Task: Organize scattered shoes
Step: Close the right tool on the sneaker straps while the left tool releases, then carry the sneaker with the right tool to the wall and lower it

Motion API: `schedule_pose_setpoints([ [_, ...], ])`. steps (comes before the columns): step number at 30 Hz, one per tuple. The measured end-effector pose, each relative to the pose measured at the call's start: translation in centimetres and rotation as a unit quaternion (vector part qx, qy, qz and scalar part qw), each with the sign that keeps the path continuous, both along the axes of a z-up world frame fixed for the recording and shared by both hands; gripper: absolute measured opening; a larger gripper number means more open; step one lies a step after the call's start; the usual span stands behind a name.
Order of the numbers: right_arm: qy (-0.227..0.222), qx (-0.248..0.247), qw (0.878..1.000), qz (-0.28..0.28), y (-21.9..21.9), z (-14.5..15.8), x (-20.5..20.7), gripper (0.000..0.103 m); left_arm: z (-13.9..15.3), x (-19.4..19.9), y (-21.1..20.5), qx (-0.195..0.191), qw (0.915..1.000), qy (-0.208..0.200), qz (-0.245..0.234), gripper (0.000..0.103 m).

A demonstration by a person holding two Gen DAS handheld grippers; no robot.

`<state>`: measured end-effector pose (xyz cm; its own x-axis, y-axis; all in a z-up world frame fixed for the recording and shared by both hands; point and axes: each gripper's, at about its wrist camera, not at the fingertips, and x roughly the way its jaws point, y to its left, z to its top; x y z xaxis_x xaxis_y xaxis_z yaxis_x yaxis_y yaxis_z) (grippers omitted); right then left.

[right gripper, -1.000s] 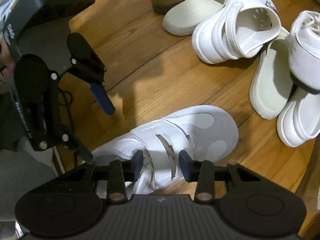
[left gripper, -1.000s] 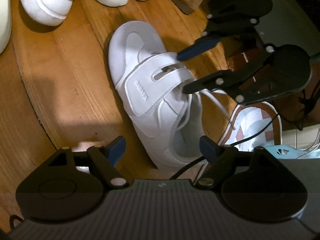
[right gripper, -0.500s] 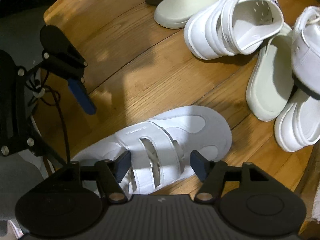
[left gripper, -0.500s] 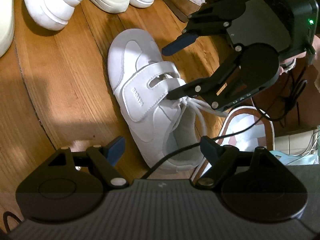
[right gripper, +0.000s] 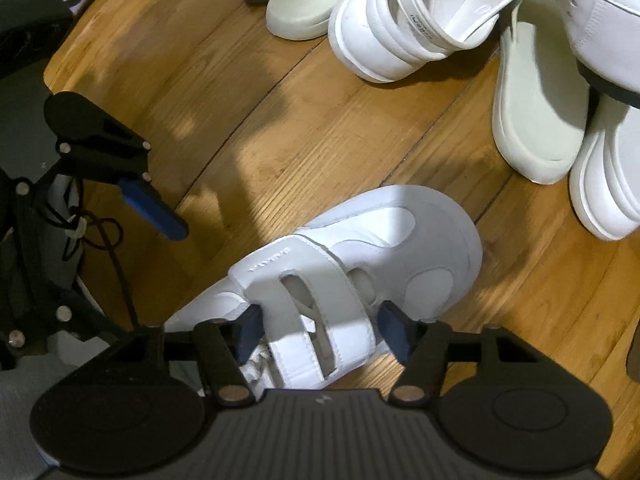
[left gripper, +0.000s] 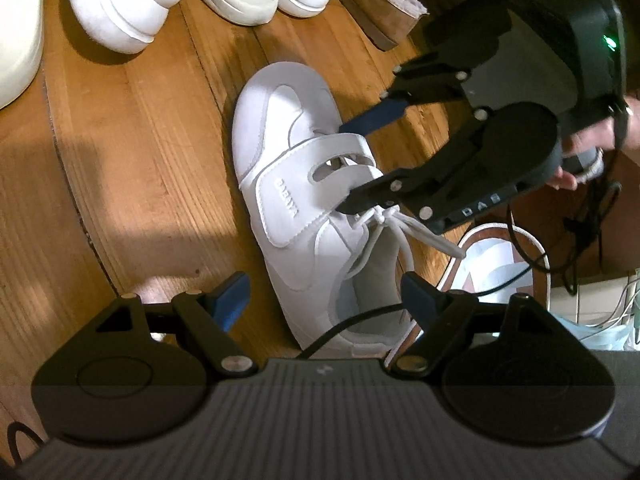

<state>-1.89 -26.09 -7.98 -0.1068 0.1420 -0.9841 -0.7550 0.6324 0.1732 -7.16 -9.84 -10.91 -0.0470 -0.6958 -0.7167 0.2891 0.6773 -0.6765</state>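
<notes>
A white strap sneaker (left gripper: 304, 208) lies on the wooden floor (left gripper: 140, 168), toe pointing away from me. My left gripper (left gripper: 324, 304) is open, its fingers either side of the sneaker's heel opening, not touching. My right gripper (right gripper: 320, 330) is open with its jaws straddling the wide strap (right gripper: 316, 300); it also shows in the left wrist view (left gripper: 356, 164) above the strap and laces. A pile of white shoes and cream slides (right gripper: 540, 92) lies beyond the sneaker.
A chunky white sandal (right gripper: 400, 20), a cream slide (right gripper: 308, 4) and a tan fleece-lined shoe (left gripper: 384, 12) lie further back. Another white shoe (left gripper: 496, 268) and black cables (left gripper: 592, 224) are at the right, near the sneaker's heel.
My right gripper has opened, letting go of the sneaker's strap and laces, and pulled back slightly. The sneaker now rests on the floor. My left gripper stays open behind the heel.
</notes>
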Motion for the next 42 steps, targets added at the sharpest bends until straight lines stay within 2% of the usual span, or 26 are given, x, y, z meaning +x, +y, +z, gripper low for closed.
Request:
schedule_pose_setpoints([
  [1,-0.006,0.006,1.000,-0.017,0.0,0.4,-0.3,0.046,0.0,0.1,0.0,0.000,1.0000,0.000,0.002,0.082],
  [6,-0.020,0.021,0.993,-0.112,-0.7,1.5,-2.4,0.036,0.4,0.2,0.0,-0.002,1.0000,-0.001,0.009,0.082],
  [8,-0.019,0.023,0.982,-0.184,-1.9,1.7,-3.5,0.031,0.8,0.1,0.0,-0.003,0.9999,-0.006,0.009,0.082],
  [9,-0.020,0.022,0.979,-0.203,-2.3,1.7,-3.8,0.031,1.0,-0.1,-0.1,-0.002,0.9999,-0.010,0.008,0.082],
  [11,-0.029,0.030,0.961,-0.272,-3.9,2.1,-5.3,0.030,1.4,-0.3,-0.4,-0.003,0.9999,-0.014,0.007,0.082],
  [12,-0.031,0.035,0.956,-0.288,-4.3,2.2,-5.6,0.029,1.7,-0.5,-0.6,-0.005,0.9999,-0.015,0.005,0.082],
  [14,-0.041,0.061,0.928,-0.365,-6.6,2.8,-7.0,0.029,2.2,-1.0,-1.1,-0.003,0.9998,-0.020,0.003,0.084],
  [17,-0.058,0.095,0.873,-0.475,-9.5,3.9,-9.0,0.028,3.0,-1.5,-1.6,0.005,0.9995,-0.031,0.006,0.084],
  [20,-0.046,0.105,0.826,-0.552,-11.5,4.5,-10.5,0.028,3.2,-1.8,-1.8,0.006,0.9993,-0.034,0.010,0.084],
  [22,-0.030,0.125,0.781,-0.611,-13.2,4.7,-11.4,0.028,3.3,-1.9,-1.9,0.006,0.9993,-0.035,0.012,0.084],
  [24,0.014,0.178,0.706,-0.685,-15.5,3.8,-12.7,0.024,3.4,-2.1,-1.9,0.006,0.9993,-0.035,0.014,0.084],
  [25,0.059,0.223,0.631,-0.740,-17.1,2.8,-14.2,0.019,3.5,-2.1,-2.0,0.006,0.9992,-0.035,0.015,0.084],
  [26,0.068,0.239,0.614,-0.749,-17.4,2.5,-14.8,0.017,3.5,-2.2,-2.0,0.006,0.9992,-0.036,0.016,0.084],
  [27,0.072,0.252,0.604,-0.753,-17.5,2.3,-15.3,0.017,3.6,-2.3,-2.0,0.006,0.9992,-0.036,0.017,0.084],
  [30,0.080,0.288,0.636,-0.712,-16.2,2.6,-15.5,0.016,3.7,-2.5,-2.2,0.006,0.9991,-0.036,0.020,0.084],
  [31,0.072,0.286,0.680,-0.671,-15.0,3.3,-14.9,0.016,3.6,-2.5,-2.2,0.007,0.9992,-0.034,0.021,0.084],
  [33,0.013,0.237,0.789,-0.567,-12.2,5.2,-13.7,0.023,2.5,-2.2,-2.2,0.018,0.9994,-0.002,0.030,0.084],
  [35,-0.071,0.155,0.886,-0.431,-9.0,6.8,-13.5,0.059,1.6,-1.9,-1.8,0.017,0.9982,0.033,0.047,0.084],
  [36,-0.094,0.133,0.903,-0.397,-8.2,7.0,-13.6,0.064,1.2,-1.8,-1.6,0.015,0.9971,0.049,0.056,0.084],
  [37,-0.149,0.088,0.929,-0.327,-6.6,7.0,-14.6,0.067,0.9,-1.8,-1.4,0.014,0.9963,0.059,0.062,0.084],
  [38,-0.169,0.061,0.945,-0.272,-5.5,6.5,-15.1,0.067,0.9,-1.8,-1.3,0.012,0.9959,0.063,0.064,0.084],
  [40,-0.180,0.027,0.959,-0.218,-4.6,5.5,-15.8,0.068,0.9,-1.9,-1.0,0.006,0.9951,0.070,0.070,0.084],
  [42,-0.181,0.015,0.964,-0.197,-4.1,4.5,-16.3,0.069,1.0,-2.0,-0.9,0.003,0.9946,0.071,0.076,0.084],
])
